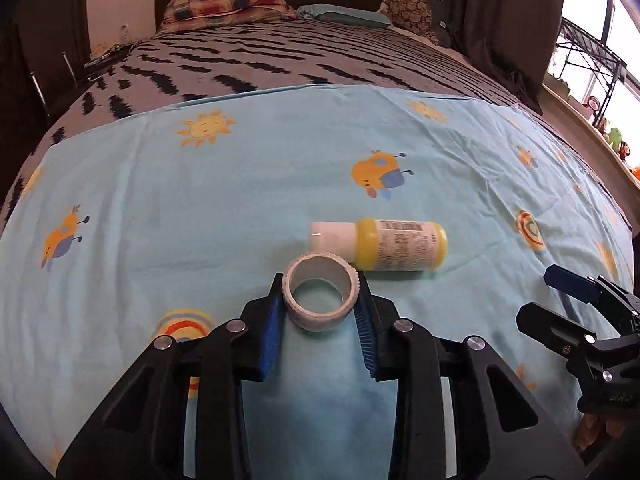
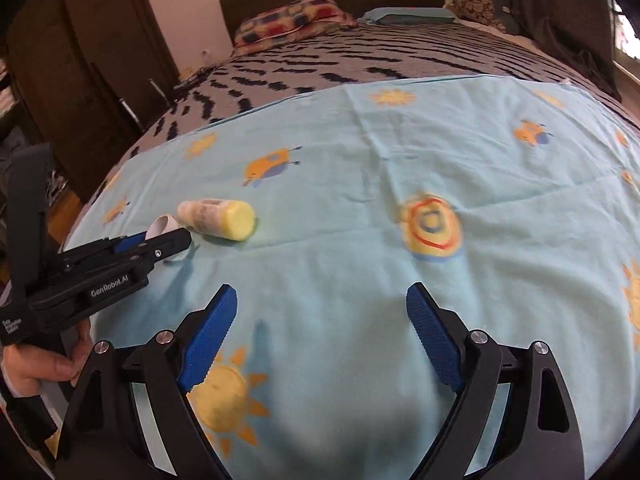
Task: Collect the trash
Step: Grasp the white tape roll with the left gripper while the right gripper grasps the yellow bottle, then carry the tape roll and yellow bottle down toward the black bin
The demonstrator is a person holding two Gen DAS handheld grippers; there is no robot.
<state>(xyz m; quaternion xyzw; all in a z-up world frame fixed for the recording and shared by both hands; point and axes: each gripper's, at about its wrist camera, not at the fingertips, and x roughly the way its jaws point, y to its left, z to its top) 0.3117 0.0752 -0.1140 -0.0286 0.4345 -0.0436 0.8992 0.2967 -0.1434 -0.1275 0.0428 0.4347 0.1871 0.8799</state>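
Left wrist view: left hand-held gripper point(image 1: 322, 298) closed around a white tape roll point(image 1: 320, 297), one blue pad pressed to each side of it; the roll's open core faces the camera. The roll sits at 6 o'clock of centre, low over the light blue sheet point(image 1: 200, 200) with its sun and bug print. Whether the roll touches the sheet cannot be told.

Yellow bottle point(image 1: 396, 250) lies on its side on the sheet, just beyond the roll at 1 o'clock from it, white cap pointing to 9 o'clock, barcode label up. Cap end appears to touch or nearly touch the roll's far rim.

Right hand-held gripper point(image 1: 560, 300) shows at 4 o'clock of this view, over the sheet.

Right wrist view: right hand-held gripper point(image 2: 322, 332) has its jaws spread wide, nothing between the blue pads, only sheet below. Bottle point(image 2: 224, 220) at 10 o'clock, blurred. Left hand-held gripper point(image 2: 168, 240) enters from 9 o'clock with the roll point(image 2: 162, 226) at its tip.

The sheet is spread over a striped bedspread point(image 1: 280, 60); patterned pillow point(image 1: 228, 2) at 12 o'clock.
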